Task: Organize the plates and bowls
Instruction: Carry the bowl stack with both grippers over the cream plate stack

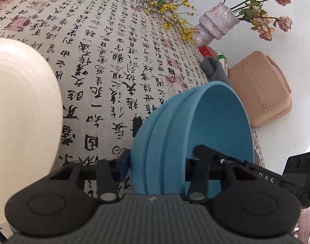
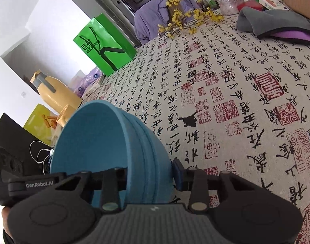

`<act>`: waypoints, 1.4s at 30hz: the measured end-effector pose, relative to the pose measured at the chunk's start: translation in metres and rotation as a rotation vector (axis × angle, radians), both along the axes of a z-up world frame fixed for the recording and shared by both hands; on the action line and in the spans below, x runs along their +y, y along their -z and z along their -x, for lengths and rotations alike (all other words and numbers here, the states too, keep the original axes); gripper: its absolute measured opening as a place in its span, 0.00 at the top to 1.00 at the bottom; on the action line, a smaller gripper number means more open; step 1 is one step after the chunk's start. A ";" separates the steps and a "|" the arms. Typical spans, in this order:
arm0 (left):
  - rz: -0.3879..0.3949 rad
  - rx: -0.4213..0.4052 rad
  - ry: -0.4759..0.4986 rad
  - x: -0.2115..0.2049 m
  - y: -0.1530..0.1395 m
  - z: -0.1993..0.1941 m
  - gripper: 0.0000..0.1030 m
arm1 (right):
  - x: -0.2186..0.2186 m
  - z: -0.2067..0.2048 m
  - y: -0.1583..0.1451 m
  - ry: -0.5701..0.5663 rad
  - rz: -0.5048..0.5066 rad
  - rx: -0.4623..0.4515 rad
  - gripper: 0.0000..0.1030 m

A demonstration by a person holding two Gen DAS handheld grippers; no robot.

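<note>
Two hand-held claws grip one stack of blue bowls from opposite sides, above a table covered with a cloth printed in black calligraphy and red seals.

In the left wrist view, the left claw is closed on the near rim of the stack: one finger sits against the outer wall, the other reaches inside the top bowl. The bowls appear tilted, their opening facing right. The right claw's black body shows at the right edge, by the stack's other side. A cream ribbed plate fills the left side of this view, close to the camera and apart from the bowls.

In the right wrist view, the right claw is clamped on the rim of the same stack, one finger inside the bowl, a blue pad against the outside.

At the far end of the table lie a pink wrapped vase with dried roses, yellow blossom twigs, a grey cloth and a tan case. A green bag and a yellow flask stand at the far left.
</note>
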State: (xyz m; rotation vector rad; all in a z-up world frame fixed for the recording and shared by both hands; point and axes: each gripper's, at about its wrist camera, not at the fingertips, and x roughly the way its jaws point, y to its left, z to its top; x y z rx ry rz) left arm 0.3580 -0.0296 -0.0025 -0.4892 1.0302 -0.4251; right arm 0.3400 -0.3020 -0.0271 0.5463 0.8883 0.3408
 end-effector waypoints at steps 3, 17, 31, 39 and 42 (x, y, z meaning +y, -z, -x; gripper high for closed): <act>0.003 -0.018 0.004 -0.003 -0.005 0.000 0.58 | -0.003 0.003 -0.006 0.011 0.005 -0.015 0.66; 0.019 -0.089 -0.035 0.023 -0.027 0.016 0.65 | 0.011 0.011 -0.028 0.027 0.024 -0.066 0.66; 0.023 -0.110 -0.160 0.123 -0.049 0.017 0.65 | 0.107 -0.012 -0.052 -0.072 0.030 -0.112 0.66; 0.015 -0.074 -0.253 0.185 -0.042 0.021 0.65 | 0.172 -0.028 -0.049 -0.152 0.021 -0.079 0.66; 0.020 -0.048 -0.281 0.204 -0.036 0.020 0.64 | 0.193 -0.032 -0.045 -0.170 0.027 -0.059 0.66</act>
